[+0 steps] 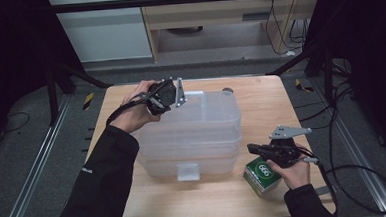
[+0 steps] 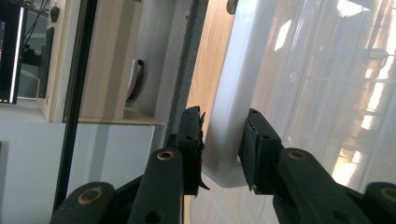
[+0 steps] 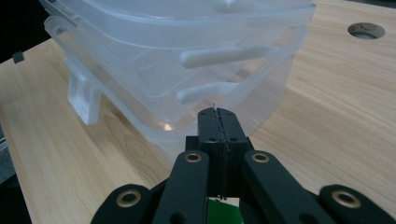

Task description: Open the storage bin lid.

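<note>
A stack of clear plastic bins [image 1: 195,133] stands in the middle of the wooden table [image 1: 265,99]. At its far left corner my left gripper [image 1: 182,100] is level and shut on the white latch [image 2: 233,93] of the bin's rim, a pad on each side of it [image 2: 223,112]. My right gripper [image 1: 255,148] rests at the front right, jaws shut with nothing between them [image 3: 218,112], pointing at the stack's near corner [image 3: 187,84]. A green and white box [image 1: 262,174] lies under that hand, and its green top [image 3: 223,212] peeks out below the jaws.
A second white latch [image 1: 188,171] hangs on the stack's near side. A round cable hole [image 1: 227,90] sits in the table behind the bins. Cables trail off the table's right edge, and dark frame rails run along both sides.
</note>
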